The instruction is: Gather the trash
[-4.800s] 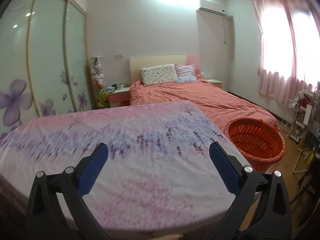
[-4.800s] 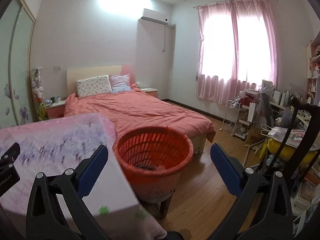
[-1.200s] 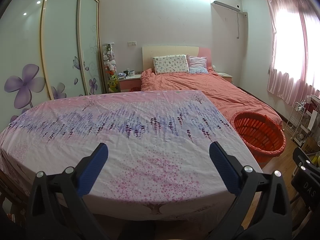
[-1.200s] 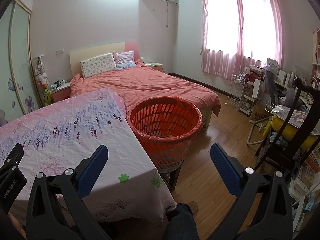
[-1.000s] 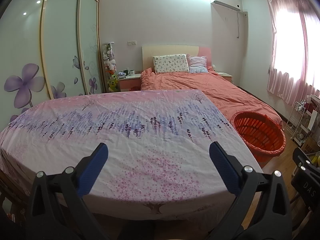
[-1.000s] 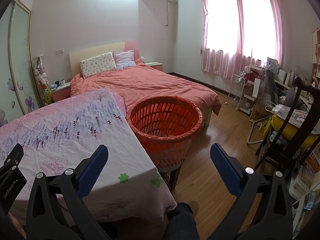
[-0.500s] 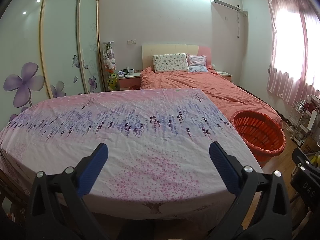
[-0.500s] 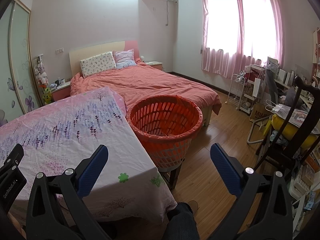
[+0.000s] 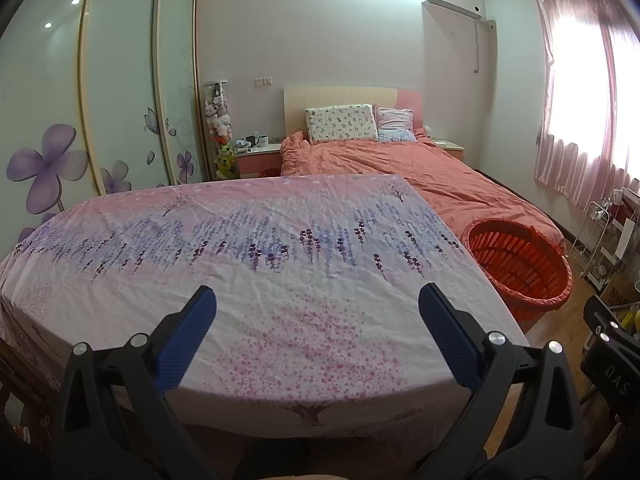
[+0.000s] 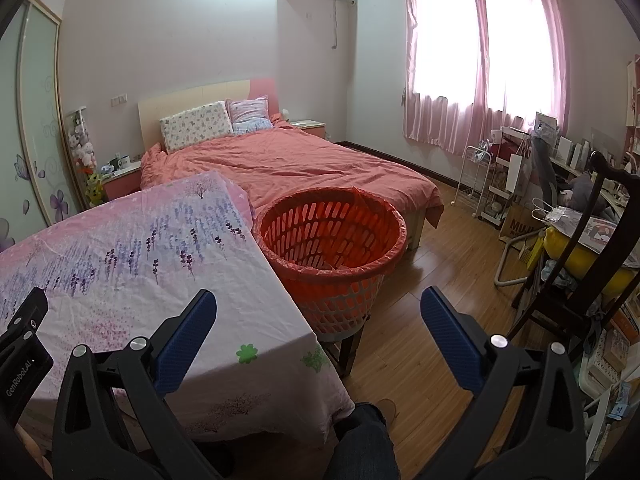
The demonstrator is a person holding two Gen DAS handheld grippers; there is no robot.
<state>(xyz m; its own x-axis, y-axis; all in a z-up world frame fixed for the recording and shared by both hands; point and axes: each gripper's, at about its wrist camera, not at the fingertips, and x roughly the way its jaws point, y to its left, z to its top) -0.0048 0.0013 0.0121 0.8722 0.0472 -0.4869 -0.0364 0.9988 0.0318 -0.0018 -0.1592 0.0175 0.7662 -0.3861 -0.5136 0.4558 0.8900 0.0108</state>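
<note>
Both grippers are spread wide and hold nothing. The basket (image 10: 332, 252) stands just off the table's (image 10: 120, 280) right edge, ahead and slightly left of the right gripper (image 10: 318, 320), the nearer one; it lies far right of the left gripper (image 9: 316, 320). No loose trash shows on the cloth.

Orange basket (image 10: 332, 236), pink lavender-print cloth (image 9: 260, 264), coral bedspread (image 10: 304, 164).

Wood floor (image 10: 432, 280), pink curtains (image 10: 484, 56), coral bed (image 9: 400, 160).
</note>
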